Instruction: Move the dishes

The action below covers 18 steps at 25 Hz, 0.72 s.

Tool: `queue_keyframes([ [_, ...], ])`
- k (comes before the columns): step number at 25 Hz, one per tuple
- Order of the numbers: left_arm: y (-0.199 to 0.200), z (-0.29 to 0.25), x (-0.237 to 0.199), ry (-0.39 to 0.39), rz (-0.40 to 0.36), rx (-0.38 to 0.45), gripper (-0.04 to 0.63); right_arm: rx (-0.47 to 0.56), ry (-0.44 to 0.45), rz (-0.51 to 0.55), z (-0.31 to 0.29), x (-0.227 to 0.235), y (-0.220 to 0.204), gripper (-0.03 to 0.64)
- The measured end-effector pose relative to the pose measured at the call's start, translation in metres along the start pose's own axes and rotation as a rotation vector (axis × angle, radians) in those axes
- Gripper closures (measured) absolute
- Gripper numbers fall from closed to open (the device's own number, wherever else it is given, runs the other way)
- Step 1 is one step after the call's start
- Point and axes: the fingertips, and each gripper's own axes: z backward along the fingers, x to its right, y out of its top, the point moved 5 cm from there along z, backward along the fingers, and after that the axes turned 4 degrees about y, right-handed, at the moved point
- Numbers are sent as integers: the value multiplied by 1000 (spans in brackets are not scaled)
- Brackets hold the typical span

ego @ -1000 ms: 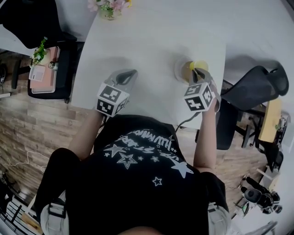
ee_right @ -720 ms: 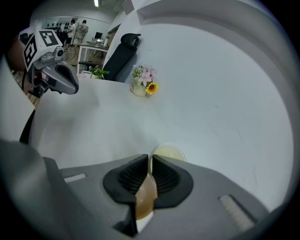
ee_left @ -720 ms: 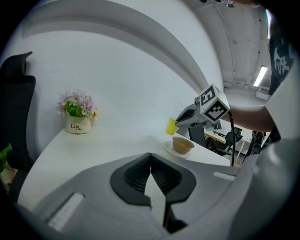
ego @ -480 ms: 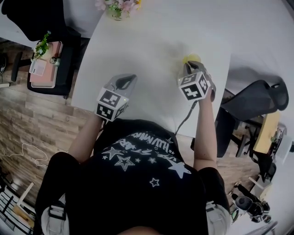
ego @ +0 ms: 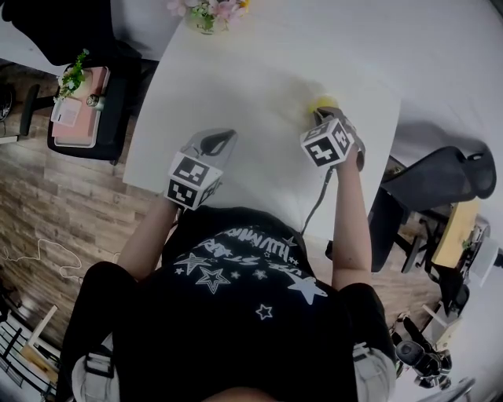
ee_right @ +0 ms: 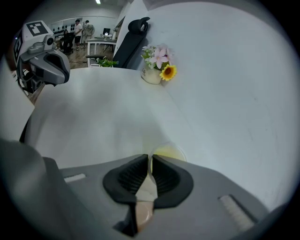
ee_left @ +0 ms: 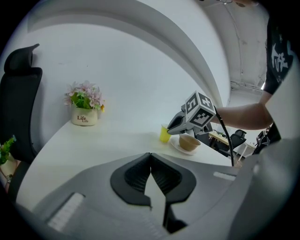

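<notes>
A white plate [ee_left: 185, 147] lies on the white table [ego: 236, 86] and carries a tan bowl [ee_left: 189, 142]. A yellow cup [ee_left: 164, 134] stands at the plate's far edge; I cannot tell whether it rests on the plate. My right gripper [ego: 324, 116] covers the plate from above, and only the cup [ego: 322, 104] shows past it. In the right gripper view my right gripper [ee_right: 150, 161] is shut on the plate's thin rim [ee_right: 146, 185], with the cup [ee_right: 167, 152] just beyond. My left gripper [ego: 216, 141] hovers near the table's front left, shut and empty [ee_left: 150, 157].
A pot of flowers [ego: 206, 14] stands at the table's far edge. A black office chair [ego: 436, 177] is off the table's right side. Another chair holding a pink item [ego: 78, 110] is at the left. The table's front edge runs just ahead of the person's body.
My right gripper has moved away from the table's front edge, farther onto the table, and the plate and cup went with it. The left gripper has barely moved.
</notes>
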Motion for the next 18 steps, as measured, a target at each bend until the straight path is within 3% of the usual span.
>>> queue_keyframes([
  [2,1,0,0,6,-6,7,584,2,5,0,0,-2,0,582],
  [4,1,0,-2,16,-10,10,584,2,9,7,1,-4,0,528],
  [9,2,1,-3,11,-26,8,584,34,-33,-29,18,-3,-5,466],
  [18,-1,5,17,-44,-68,6,584,29,-77,-165,61,-29,-46,463],
])
